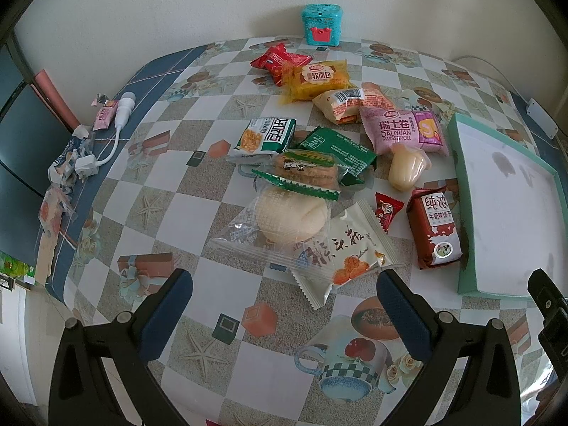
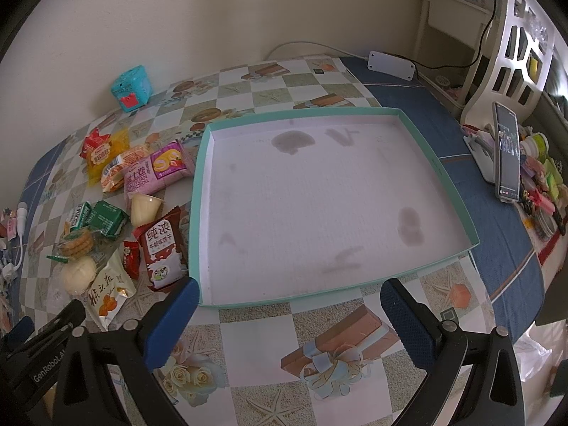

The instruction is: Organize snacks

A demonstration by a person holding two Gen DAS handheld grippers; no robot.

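Both grippers hang over the table with their jaws spread wide and nothing between them. The left gripper faces the heap of snacks: just ahead of its jaws lies a white packet printed with orange biscuits, touching a clear bag with a pale bun. Beyond those sit green packets, a pink roll packet, a yellow bread packet and red packets. Off toward its right jaw lies a dark red biscuit packet, beside the tray. The right gripper points straight at the tray, whose near rim runs just past its fingertips. A teal box stands far ahead by the wall.
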